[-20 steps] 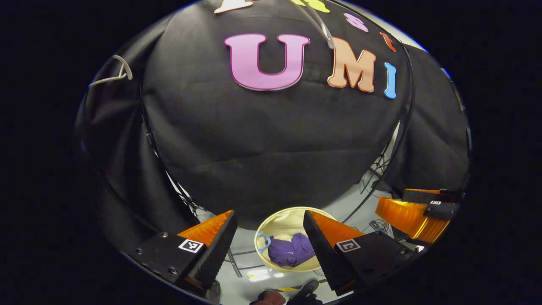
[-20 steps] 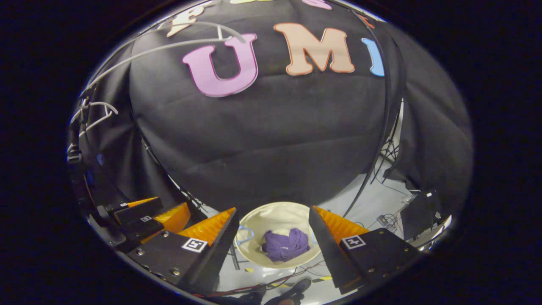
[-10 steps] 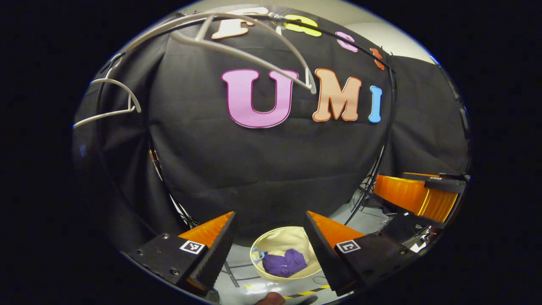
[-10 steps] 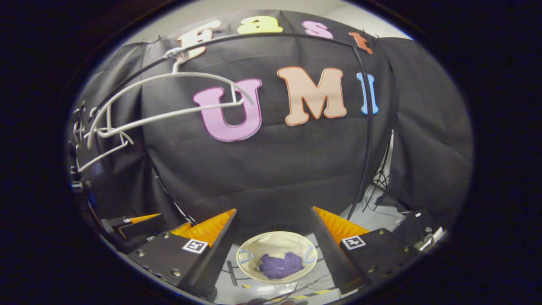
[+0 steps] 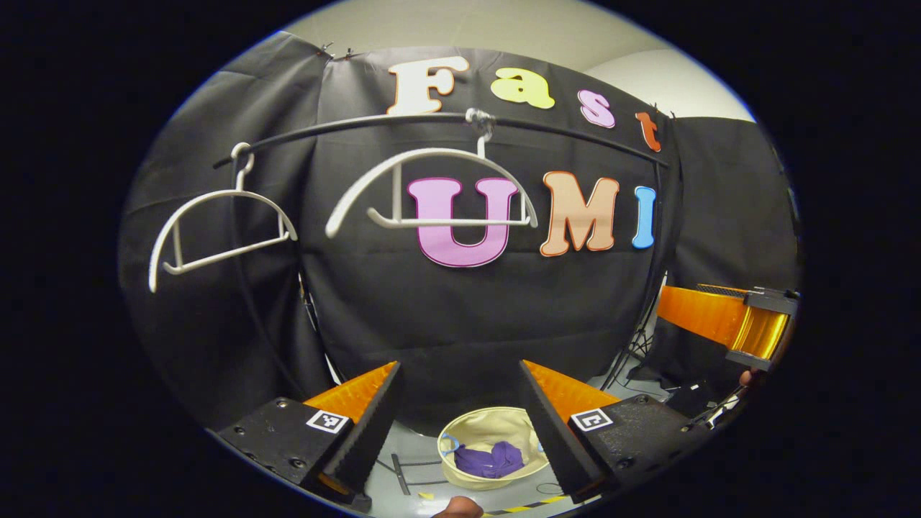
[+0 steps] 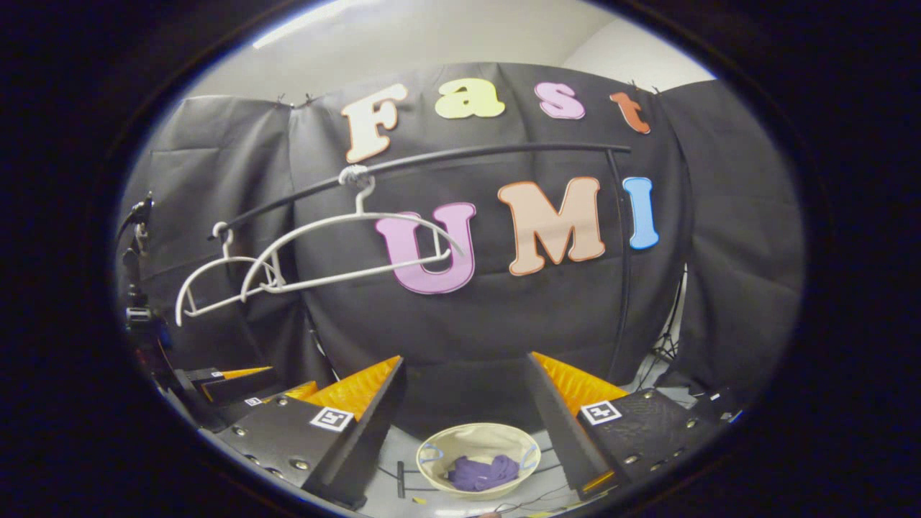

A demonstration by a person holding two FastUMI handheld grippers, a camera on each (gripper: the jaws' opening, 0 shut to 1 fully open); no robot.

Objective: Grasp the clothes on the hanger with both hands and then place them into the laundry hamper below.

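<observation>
1. A cream laundry hamper sits on the pale floor of the booth, directly below a black rail.
2. The purple clothes lie crumpled inside the hamper, against its bottom; the right gripper view shows the same hamper and clothes.
3. Two white hangers hang bare from the rail, well above the hamper: the centre hanger almost straight over it, the side hanger farther along the rail.
4. In the right gripper view the centre hanger overlaps the side hanger on the rail.
5. The left gripper is held above the hamper with its fingers spread wide and nothing between them.
6. The right gripper is likewise spread apart and holds nothing, the hamper showing in the gap between its fingers.
7. In the left gripper view the right gripper is seen far off to one side of the hamper, higher than its rim.
</observation>
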